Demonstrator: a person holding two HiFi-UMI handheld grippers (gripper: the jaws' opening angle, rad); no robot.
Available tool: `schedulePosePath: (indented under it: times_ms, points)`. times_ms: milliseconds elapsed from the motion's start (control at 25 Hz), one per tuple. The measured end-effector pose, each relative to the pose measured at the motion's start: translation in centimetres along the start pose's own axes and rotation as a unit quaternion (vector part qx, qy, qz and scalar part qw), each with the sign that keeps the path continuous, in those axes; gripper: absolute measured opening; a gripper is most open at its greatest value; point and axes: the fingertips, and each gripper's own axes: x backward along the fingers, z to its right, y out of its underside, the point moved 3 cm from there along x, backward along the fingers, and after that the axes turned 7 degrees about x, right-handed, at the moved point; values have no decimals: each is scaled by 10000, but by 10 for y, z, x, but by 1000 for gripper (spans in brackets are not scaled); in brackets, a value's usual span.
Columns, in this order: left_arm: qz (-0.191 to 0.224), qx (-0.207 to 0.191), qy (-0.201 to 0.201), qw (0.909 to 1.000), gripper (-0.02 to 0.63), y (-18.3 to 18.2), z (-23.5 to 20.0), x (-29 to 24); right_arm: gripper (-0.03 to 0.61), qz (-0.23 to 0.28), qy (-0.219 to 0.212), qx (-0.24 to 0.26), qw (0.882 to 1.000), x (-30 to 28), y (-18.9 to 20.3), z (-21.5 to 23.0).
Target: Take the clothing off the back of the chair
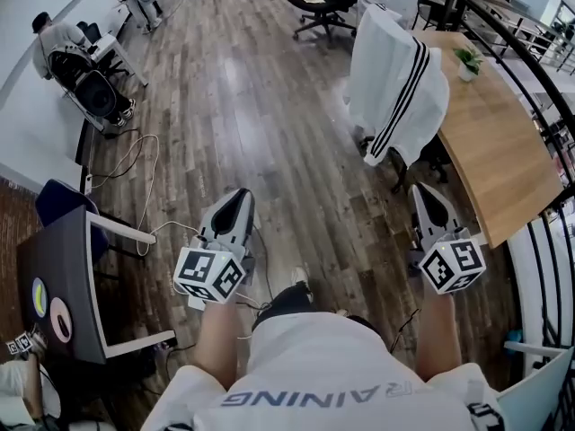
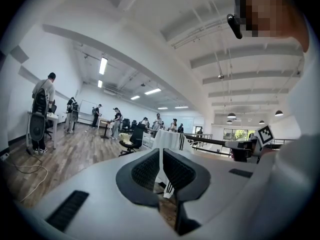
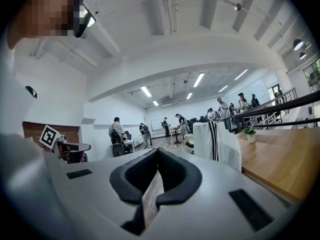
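Observation:
A white jacket with black stripes (image 1: pixel 395 88) hangs over the back of a chair beside the wooden table; the chair is almost fully hidden under it. My left gripper (image 1: pixel 235 200) is held level over the floor, well short of the jacket and to its left, jaws shut and empty. My right gripper (image 1: pixel 427 191) is nearer, just below the jacket's hem in the head view, also shut with nothing in it. The jacket (image 2: pixel 170 140) appears straight ahead beyond the left gripper (image 2: pixel 161 151), and the same jacket (image 3: pixel 215 141) lies to the right of the right gripper (image 3: pixel 156 151).
A long wooden table (image 1: pixel 503 151) with a small potted plant (image 1: pixel 467 61) runs along the right, with a black railing (image 1: pixel 539 61) behind it. A dark desk (image 1: pixel 54 285) stands at the left, cables (image 1: pixel 135 164) trail on the floor, and a black office chair (image 1: pixel 328 3) stands further back. Several people stand far off.

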Motion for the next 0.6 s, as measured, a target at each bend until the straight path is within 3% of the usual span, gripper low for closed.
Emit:
schedulePosePath:
  times_ms: [280,600]
  points:
    - [109,-50,81,9999,51,-35,-70,-44,23,93,101,148,9998,-84,-22,-9]
    - [163,-2,169,9997,51,-54,-119,-73,23,-4,214,197,9996,-143,-24,-17]
